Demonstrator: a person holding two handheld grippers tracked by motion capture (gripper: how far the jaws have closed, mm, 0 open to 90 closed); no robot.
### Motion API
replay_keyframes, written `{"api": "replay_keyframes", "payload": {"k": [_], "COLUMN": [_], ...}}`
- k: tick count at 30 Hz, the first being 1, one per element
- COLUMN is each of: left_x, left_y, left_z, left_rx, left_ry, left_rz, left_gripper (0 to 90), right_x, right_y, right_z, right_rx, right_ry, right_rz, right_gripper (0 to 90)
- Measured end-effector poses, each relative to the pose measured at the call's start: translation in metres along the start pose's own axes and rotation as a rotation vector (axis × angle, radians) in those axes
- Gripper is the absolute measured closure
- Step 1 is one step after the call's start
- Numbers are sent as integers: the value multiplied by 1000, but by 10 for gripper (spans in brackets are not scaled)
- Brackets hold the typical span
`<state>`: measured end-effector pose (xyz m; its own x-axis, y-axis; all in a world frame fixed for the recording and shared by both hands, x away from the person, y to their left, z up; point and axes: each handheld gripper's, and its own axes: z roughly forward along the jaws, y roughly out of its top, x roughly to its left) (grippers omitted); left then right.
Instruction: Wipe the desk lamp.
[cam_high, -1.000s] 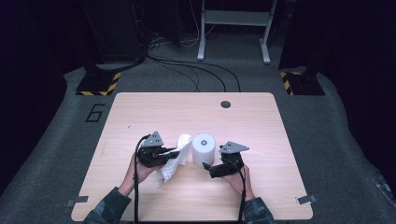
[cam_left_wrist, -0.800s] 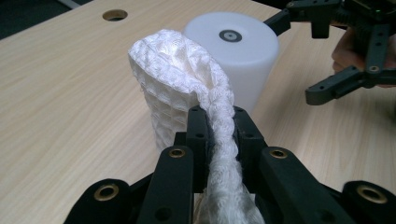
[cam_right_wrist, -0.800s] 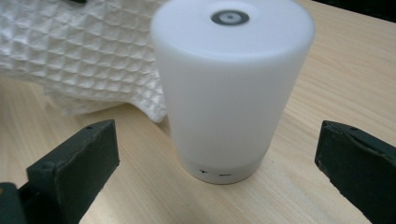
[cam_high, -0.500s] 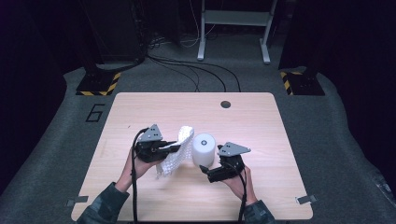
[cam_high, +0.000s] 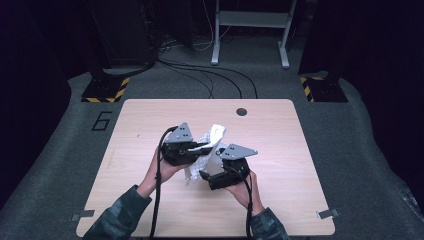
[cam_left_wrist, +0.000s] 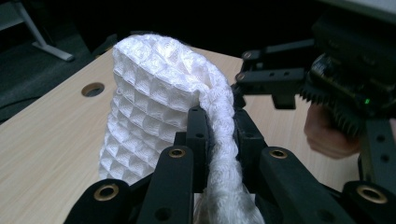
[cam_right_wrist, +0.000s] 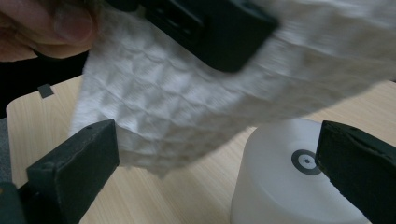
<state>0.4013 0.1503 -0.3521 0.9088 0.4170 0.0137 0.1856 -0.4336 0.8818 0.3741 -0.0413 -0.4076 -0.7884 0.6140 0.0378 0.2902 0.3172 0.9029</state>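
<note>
Two tools over tabletop (cam_high: 280, 150) | left tool (cam_left_wrist: 219, 135) clamped on cloth (cam_left_wrist: 159, 88) | right tool (cam_right_wrist: 219, 158) jaws apart, just beside cloth, above white jar (cam_right_wrist: 289, 186)

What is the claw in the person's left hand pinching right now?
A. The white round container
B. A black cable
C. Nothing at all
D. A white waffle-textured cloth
D: in the left gripper view, the left claw has its jaws closed tight on a bunched fold of the white waffle cloth, lifted above the table.
</note>
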Motion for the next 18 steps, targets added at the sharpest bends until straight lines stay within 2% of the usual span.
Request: {"api": "replay_keyframes", "payload": {"k": [2, 4, 5, 6, 8, 13, 18], "left_x": [-2, -5, -6, -7, -10, -11, -10], "left_y": [5, 8, 9, 10, 10, 9, 6], "left_z": [7, 12, 14, 16, 19, 23, 26], "left_rx": [-3, -3, 2, 4, -3, -5, 7], "left_ry": [-12, -34, -43, -42, -47, -66, -81], "left_rz": [8, -2, 1, 11, 4, -5, 6], "left_gripper": [801, 800, 800, 800, 798, 786, 738], "right_x": [-1, -3, -4, -5, -7, -8, -7], "right_y": [0, -1, -3, -4, -6, -11, -13], "right_z": [0, 0, -1, -2, -6, -13, -17], "right_rx": [-4, -9, -9, -32, -58, -90, -84], "right_ry": [-14, -44, -52, -71, -94, -130, -135], "right_rz": [4, 18, 29, 25, 34, 36, 18], "right_gripper": [0, 14, 52, 112, 150, 400, 692]}}
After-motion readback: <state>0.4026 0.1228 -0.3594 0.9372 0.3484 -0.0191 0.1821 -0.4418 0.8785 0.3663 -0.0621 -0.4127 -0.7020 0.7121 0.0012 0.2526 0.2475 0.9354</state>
